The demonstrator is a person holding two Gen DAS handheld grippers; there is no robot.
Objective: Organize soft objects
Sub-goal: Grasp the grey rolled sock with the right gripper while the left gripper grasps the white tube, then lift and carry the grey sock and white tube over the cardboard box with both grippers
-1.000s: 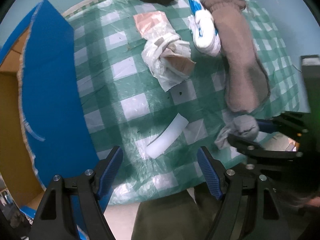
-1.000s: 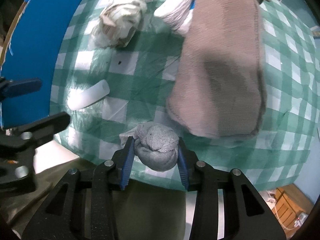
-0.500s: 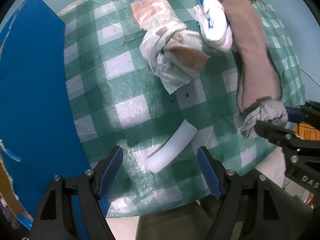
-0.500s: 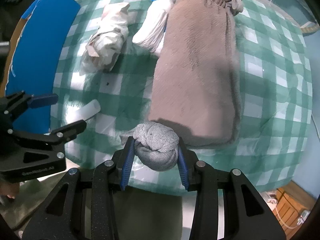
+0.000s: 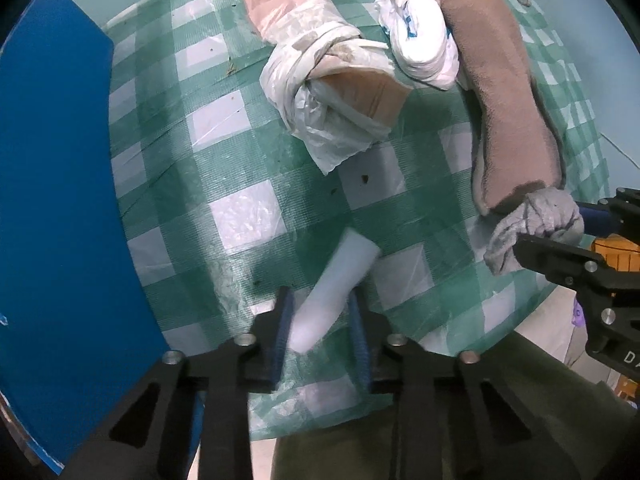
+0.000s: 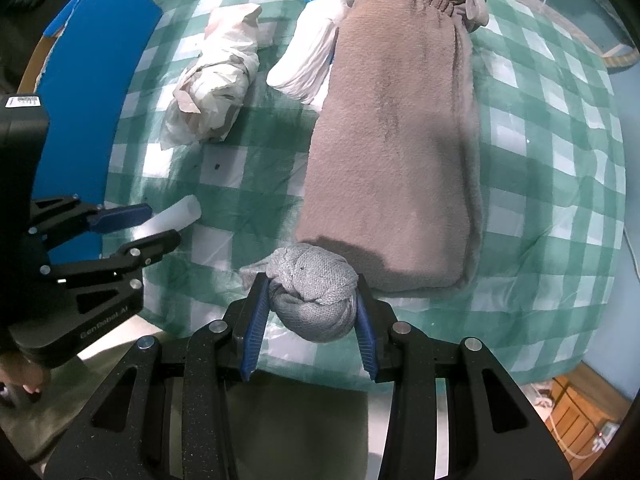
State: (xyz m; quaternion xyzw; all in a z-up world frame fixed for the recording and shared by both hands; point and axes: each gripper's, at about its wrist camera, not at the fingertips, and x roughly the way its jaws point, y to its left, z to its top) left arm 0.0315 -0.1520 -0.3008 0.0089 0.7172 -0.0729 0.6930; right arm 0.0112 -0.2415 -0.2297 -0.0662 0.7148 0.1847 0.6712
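While the right gripper (image 6: 310, 312) clamps a grey sock ball (image 6: 314, 296) at lower centre, the left gripper (image 5: 320, 328) has just closed on a white strip (image 5: 332, 292).

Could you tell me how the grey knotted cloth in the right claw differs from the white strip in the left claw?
The grey knotted cloth is a knitted, balled-up bundle; the white strip is smooth, flat and long. The cloth fills the right claw, which is clamped on it; the strip is thin and sticks out beyond the left claw, whose jaws have just been closing on it. Both are soft and sit at the near edge of the checked tablecloth.
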